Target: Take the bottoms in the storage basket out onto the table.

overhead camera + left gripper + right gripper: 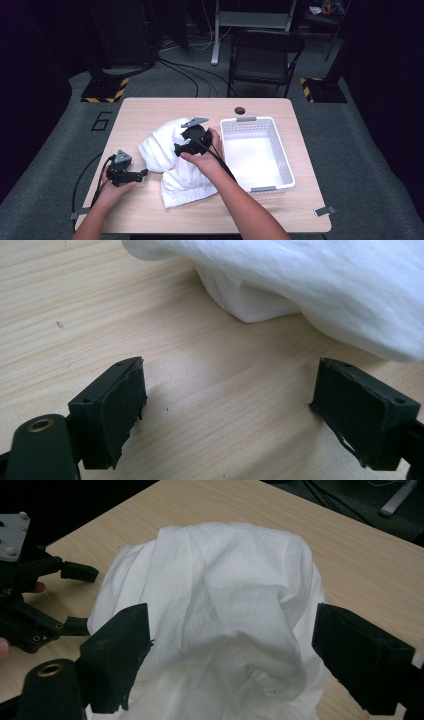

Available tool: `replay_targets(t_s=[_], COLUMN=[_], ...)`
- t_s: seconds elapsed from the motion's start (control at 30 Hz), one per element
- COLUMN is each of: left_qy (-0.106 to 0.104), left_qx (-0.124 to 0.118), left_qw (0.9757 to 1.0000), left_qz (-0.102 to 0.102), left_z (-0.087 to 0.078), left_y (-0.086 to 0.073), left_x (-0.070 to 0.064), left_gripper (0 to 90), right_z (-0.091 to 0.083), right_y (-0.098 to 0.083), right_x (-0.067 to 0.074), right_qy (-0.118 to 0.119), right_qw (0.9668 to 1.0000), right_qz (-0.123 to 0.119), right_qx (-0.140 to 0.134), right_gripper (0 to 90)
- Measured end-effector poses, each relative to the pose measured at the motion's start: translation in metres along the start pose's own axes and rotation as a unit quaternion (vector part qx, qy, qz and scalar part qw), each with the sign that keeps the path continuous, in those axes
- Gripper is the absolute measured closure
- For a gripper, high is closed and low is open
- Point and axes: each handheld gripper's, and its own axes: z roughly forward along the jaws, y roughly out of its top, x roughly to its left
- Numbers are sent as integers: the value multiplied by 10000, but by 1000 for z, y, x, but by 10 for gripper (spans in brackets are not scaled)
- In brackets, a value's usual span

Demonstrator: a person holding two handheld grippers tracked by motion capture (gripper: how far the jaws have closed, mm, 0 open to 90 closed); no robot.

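White garment (172,160) lies bunched mid-table, left of the white plastic basket (280,155) — nothing gripped. The right gripper (186,142) hovers above it, jaws apart and unpressed; the left gripper (142,174) rests open at its near-left edge. Next, I judge, comes pinching a fold to lift it.

floor: grey carpet (350,165) | furniture: black folding chair (264,59) | room: dark

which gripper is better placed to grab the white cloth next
Right, probably. The right gripper hangs over the white cloth with open jaws either side of a raised fold. The left gripper is open over bare table, apart from the cloth's edge.
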Motion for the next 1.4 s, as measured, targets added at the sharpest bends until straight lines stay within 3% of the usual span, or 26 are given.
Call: replay_targets(t_s=[0.23, 0.77, 0.93, 1.4], left_qy=[-2, 2, -1, 2], left_qx=[-1, -8, -5, -2], left_qw=[10000, 10000, 10000, 10000], left_qz=[1, -9, -4, -2], left_z=[0, 0, 0, 0], left_y=[0, 0, 0, 0], left_x=[0, 0, 0, 0], left_gripper=[134, 134, 134, 134], right_z=[-15, -42, -47, -68], right_y=[6, 3, -2, -28], right_x=[-8, -35, -48, -82], right_qy=[131, 18, -85, -288], right_qw=[9999, 9998, 9997, 9987], right_qz=[-4, 34, -32, 222], right_qx=[-85, -184, -239, -370], right_gripper=[188, 245, 257, 289])
